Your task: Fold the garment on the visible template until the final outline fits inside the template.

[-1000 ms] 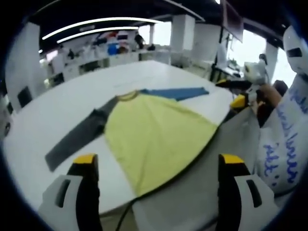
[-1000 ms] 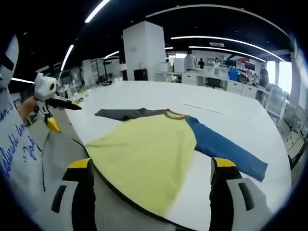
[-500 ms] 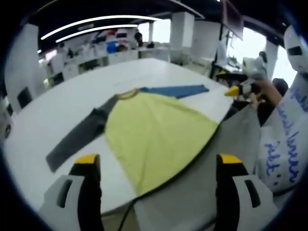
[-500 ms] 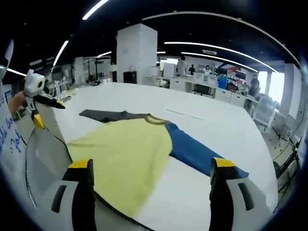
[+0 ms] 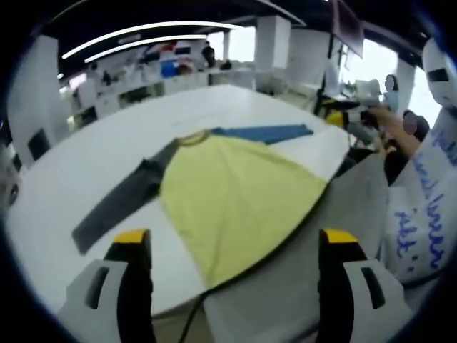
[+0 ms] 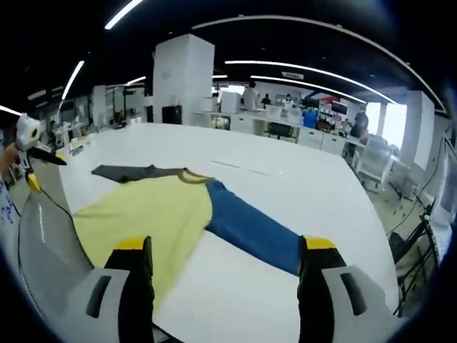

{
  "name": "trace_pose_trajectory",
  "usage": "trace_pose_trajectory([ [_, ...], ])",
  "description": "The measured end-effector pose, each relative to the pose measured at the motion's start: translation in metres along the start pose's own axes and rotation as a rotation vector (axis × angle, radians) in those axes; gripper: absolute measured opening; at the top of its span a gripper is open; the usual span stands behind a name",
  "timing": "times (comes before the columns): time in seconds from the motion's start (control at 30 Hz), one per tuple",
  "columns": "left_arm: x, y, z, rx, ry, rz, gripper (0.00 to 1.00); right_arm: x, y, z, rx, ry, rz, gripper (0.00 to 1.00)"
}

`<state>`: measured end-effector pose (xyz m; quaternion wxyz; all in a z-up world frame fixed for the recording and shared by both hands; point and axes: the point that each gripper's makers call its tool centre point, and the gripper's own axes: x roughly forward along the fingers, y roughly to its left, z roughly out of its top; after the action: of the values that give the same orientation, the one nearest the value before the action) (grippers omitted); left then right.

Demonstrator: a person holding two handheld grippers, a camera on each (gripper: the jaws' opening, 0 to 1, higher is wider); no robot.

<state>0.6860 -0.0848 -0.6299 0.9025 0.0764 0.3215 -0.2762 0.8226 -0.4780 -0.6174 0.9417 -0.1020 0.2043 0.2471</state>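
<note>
A long-sleeved shirt lies flat on the white table. Its body is yellow, one sleeve is grey and the other blue. The hem hangs over the near table edge. My left gripper is held above that edge, open and holding nothing. In the right gripper view the yellow body, blue sleeve and grey sleeve all show. My right gripper is open too, above the table over the blue sleeve's side. It also appears in the left gripper view as the right gripper. Faint template lines mark the table beyond the collar.
The person's white sleeve with blue writing and a grey garment are at the near edge. The left gripper shows at the far left of the right gripper view. Desks, chairs and people stand beyond the table.
The right gripper has moved up and out over the table on the blue sleeve's side, so its view now centres on that sleeve. The left gripper has barely moved. The shirt lies as before.
</note>
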Motion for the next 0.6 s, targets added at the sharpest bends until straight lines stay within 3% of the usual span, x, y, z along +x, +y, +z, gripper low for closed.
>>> trace_pose_trajectory([
  [0.3, -0.001, 0.003, 0.002, -0.003, 0.006, 0.007, 0.92, 0.005, -0.042, 0.005, -0.027, 0.011, -0.043, 0.59],
  [0.47, 0.001, 0.003, 0.003, 0.001, 0.006, 0.006, 0.92, 0.012, -0.063, 0.001, -0.033, 0.021, -0.071, 0.44],
  [0.6, 0.000, 0.004, 0.006, -0.001, -0.007, 0.011, 0.92, 0.017, -0.075, -0.004, -0.033, 0.042, -0.085, 0.42],
])
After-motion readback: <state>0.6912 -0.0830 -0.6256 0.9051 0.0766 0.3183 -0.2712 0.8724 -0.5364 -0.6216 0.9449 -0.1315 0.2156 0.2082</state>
